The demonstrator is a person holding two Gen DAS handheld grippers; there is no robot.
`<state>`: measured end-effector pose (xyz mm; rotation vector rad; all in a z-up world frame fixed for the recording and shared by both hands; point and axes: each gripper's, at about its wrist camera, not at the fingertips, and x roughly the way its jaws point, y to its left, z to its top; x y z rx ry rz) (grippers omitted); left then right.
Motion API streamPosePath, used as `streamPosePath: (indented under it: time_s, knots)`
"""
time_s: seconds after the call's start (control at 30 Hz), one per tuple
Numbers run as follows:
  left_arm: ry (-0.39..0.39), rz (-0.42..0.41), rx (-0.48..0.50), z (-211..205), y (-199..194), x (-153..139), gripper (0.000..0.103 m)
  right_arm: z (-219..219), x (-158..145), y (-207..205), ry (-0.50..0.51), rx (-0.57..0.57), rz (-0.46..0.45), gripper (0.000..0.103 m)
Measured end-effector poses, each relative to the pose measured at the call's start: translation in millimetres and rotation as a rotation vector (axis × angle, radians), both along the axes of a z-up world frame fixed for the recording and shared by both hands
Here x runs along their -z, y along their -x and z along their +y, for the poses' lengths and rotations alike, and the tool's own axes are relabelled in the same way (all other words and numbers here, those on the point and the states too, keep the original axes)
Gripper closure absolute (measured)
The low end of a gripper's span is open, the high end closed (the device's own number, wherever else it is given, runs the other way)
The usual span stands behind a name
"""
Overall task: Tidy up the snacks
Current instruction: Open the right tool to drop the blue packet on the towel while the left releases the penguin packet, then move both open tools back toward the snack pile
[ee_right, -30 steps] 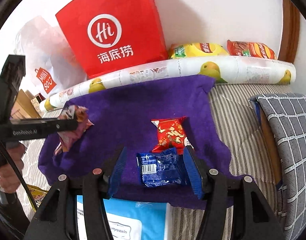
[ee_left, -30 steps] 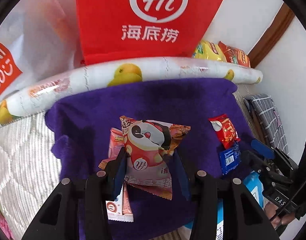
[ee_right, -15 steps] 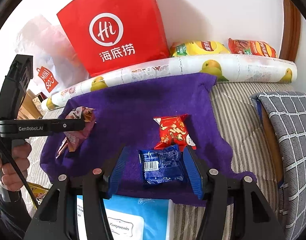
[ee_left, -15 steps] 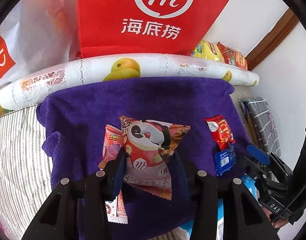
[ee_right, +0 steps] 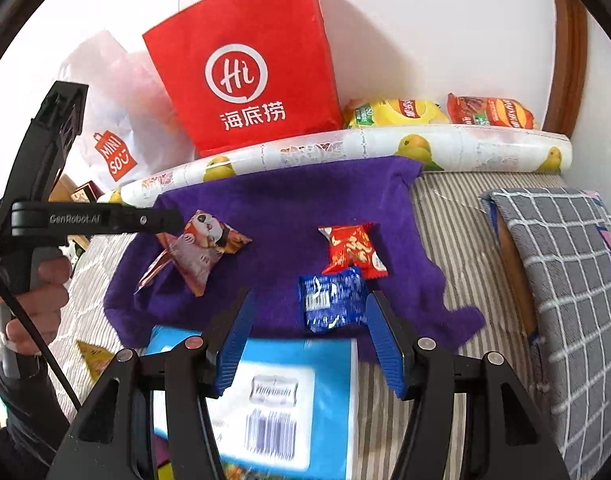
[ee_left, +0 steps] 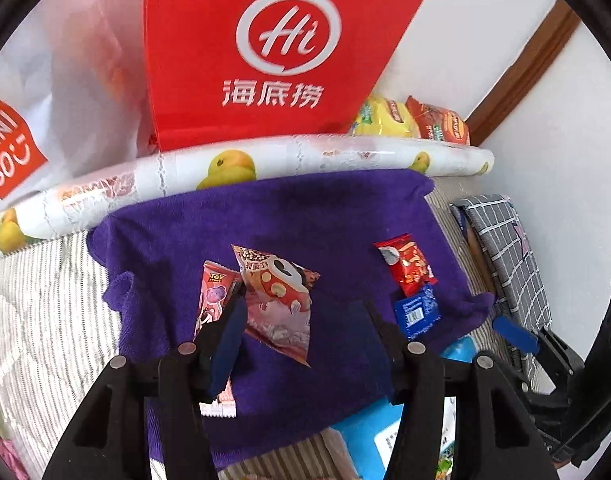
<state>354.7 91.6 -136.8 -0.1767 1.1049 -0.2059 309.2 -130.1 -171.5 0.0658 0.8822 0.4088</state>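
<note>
Panda snack packet (ee_left: 279, 300) lies on the purple towel (ee_left: 305, 216), partly over a pink packet (ee_left: 213, 292); one corner looks raised, cannot tell if it has fully settled.

Left gripper (ee_left: 301, 320): jaws opening, packet between them near the left finger, right finger clear of it. Reads as a release — placement step ending.

Right gripper (ee_right: 309, 324): jaws apart, holding nothing, poised just short of the blue packet (ee_right: 331, 300), which touches the red packet (ee_right: 353, 248).

Likely next: right gripper moves forward to straddle the blue packet and closes without catching the red one; left gripper lifts away clear.
</note>
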Motion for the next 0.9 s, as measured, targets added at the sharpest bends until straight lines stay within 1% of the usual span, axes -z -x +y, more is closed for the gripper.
streamPosePath:
  time_s: [0.17,0.27,0.43,0.57,0.63,0.73,0.8,0.87,0.9]
  knots:
    - [-0.041,-0.049,-0.023,-4,18,-19,0.049,-9,-9,27,-0.026,-0.007,0.016,0.045]
    - [-0.033,-0.041,-0.034,-1,35,-23,0.049,-15,-12,44,-0.029,-0.005,0.018,0.045]
    - [-0.046,-0.033,-0.054,3,70,-23,0.049,-20,-10,70,-0.040,-0.013,0.024,0.045]
    - [-0.048,-0.019,-0.078,11,97,-23,0.049,-14,3,89,-0.020,-0.059,0.048,0.045]
    - [-0.050,-0.011,-0.089,15,109,-23,0.049,-10,12,94,-0.003,-0.074,0.077,0.045]
    - [-0.057,-0.014,-0.107,18,128,-25,0.049,-6,24,101,-0.010,-0.096,0.117,0.045]
    - [-0.058,-0.012,-0.113,20,139,-26,0.049,-3,28,106,-0.002,-0.114,0.125,0.045]
    - [-0.065,-0.008,-0.120,21,152,-25,0.049,2,34,110,0.014,-0.133,0.130,0.037]
    - [-0.071,-0.007,-0.122,21,156,-25,0.048,5,37,110,0.025,-0.134,0.131,0.036]
